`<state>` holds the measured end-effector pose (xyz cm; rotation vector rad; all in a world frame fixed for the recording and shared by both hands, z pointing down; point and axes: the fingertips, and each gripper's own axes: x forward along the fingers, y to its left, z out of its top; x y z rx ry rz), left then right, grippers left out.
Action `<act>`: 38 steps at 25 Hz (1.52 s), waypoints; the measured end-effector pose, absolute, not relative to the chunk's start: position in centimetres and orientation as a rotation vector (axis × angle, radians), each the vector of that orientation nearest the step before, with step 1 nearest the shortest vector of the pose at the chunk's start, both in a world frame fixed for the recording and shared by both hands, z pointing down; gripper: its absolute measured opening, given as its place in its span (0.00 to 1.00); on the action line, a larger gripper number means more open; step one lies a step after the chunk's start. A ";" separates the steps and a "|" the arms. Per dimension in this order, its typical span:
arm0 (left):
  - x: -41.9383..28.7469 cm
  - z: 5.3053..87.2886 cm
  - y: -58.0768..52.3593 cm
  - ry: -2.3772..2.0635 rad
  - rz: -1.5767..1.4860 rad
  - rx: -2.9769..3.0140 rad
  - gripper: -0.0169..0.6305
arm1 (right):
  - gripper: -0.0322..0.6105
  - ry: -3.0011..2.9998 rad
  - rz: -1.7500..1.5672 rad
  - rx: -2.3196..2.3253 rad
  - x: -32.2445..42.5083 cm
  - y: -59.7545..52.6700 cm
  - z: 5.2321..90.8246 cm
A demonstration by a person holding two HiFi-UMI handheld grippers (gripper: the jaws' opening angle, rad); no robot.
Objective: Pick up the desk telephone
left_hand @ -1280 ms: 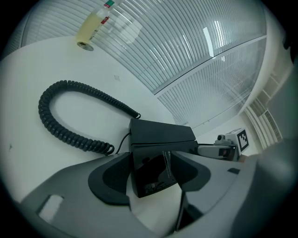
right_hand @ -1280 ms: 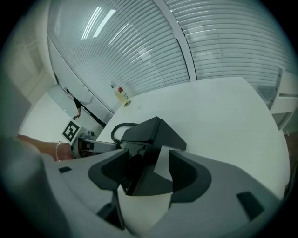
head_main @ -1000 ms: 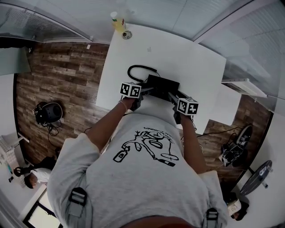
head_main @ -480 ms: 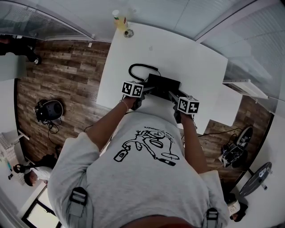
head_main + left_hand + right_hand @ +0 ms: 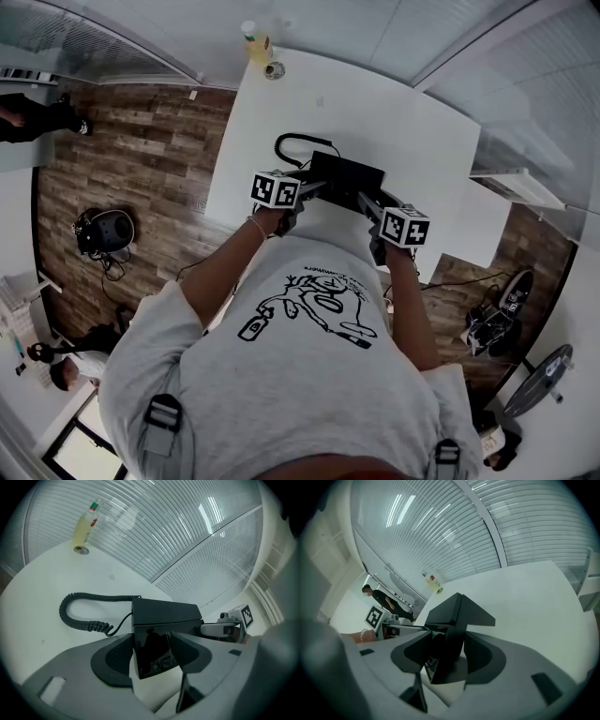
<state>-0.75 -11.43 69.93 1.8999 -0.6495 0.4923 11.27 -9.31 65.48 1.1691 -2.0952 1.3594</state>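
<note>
Left gripper view: telephone (image 5: pixel 165 615) between gripper (image 5: pixel 152 652) jaws

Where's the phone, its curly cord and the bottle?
desk telephone (image 5: pixel 166 610), left gripper view, flat black top
curly cord (image 5: pixel 97 596), left gripper view, upper coil stretch
bottle (image 5: pixel 83 529), left gripper view, yellowish body

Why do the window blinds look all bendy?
Left gripper view: the wide lens bends the straight white window blinds into arcs; the black desk telephone shows glossy reflections. Right gripper view: same bending, dark corners. Head view: the white table looks bowed.
</note>
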 end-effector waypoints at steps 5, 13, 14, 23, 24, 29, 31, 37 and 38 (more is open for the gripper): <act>-1.2 66.8 -11.7 -0.673 0.463 1.922 0.42 | 0.36 -2.127 1.341 1.169 10.8 -9.7 62.3; -1.8 61.8 -11.7 -0.685 0.423 1.940 0.42 | 0.35 -2.191 1.297 1.172 10.2 -9.9 57.1; -1.8 61.2 -11.6 -0.684 0.415 1.943 0.42 | 0.35 -2.198 1.288 1.176 10.1 -9.9 56.4; -2.4 55.1 -11.3 -0.723 0.385 1.994 0.42 | 0.35 -2.268 1.214 1.185 9.6 -9.5 50.5; -2.5 54.5 -11.1 -0.730 0.381 1.999 0.42 | 0.35 -2.277 1.206 1.187 9.5 -9.3 49.9; -2.8 51.6 -10.8 -0.737 0.377 2.022 0.42 | 0.35 -2.303 1.174 1.185 9.1 -9.0 47.0; -3.0 50.2 -10.6 -0.738 0.375 2.038 0.42 | 0.35 -2.319 1.167 1.188 9.0 -8.7 45.7; -3.0 46.2 -10.5 -0.735 0.360 2.091 0.42 | 0.35 -2.362 1.126 1.203 8.9 -8.3 41.8; -3.0 45.7 -10.5 -0.730 0.353 2.095 0.42 | 0.35 -2.370 1.117 1.201 8.8 -8.2 41.2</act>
